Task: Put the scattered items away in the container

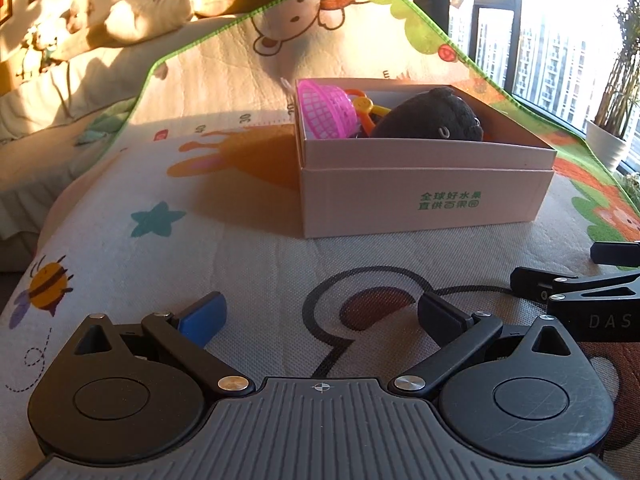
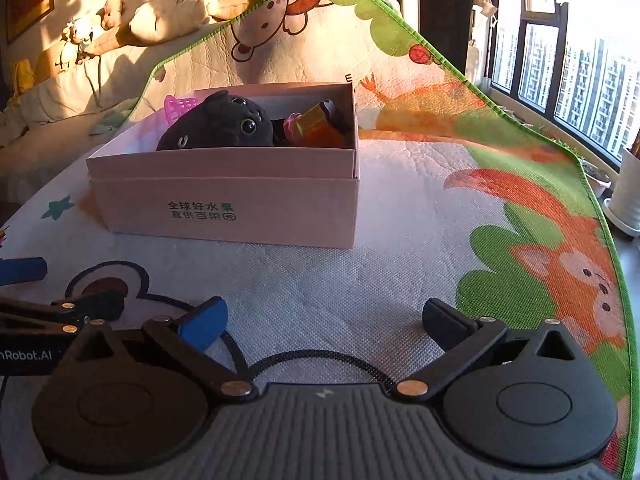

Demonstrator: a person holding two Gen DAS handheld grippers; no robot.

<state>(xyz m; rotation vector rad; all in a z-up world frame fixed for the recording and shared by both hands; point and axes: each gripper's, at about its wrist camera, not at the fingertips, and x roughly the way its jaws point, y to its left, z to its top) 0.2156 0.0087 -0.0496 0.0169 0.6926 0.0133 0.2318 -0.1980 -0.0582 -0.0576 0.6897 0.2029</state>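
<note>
My left tongs (image 1: 322, 312) sit low over the cartoon play mat (image 1: 248, 264), spread wide with nothing between the fingers. My right tongs (image 2: 326, 320) are the same: splayed, empty, just beside the left pair, which shows at 9 o'clock in the right wrist view.

Ahead at 12 o'clock stands the pink cardboard box (image 1: 424, 196), and everything I can spot is already inside it: the pink toy basket (image 1: 326, 110) at the left end, the black plush toy (image 2: 224, 126) in the middle, a yellow-orange plastic toy (image 1: 366, 108) between them, and a gold-wrapped piece (image 2: 314, 120) at the right end.

I see no stray items on the mat, so I judge the tidying about finished. The careful move now is a slow sweep of both cameras over the mat's edges before quitting, keeping the fingers off the box wall so I don't nudge it.
</note>
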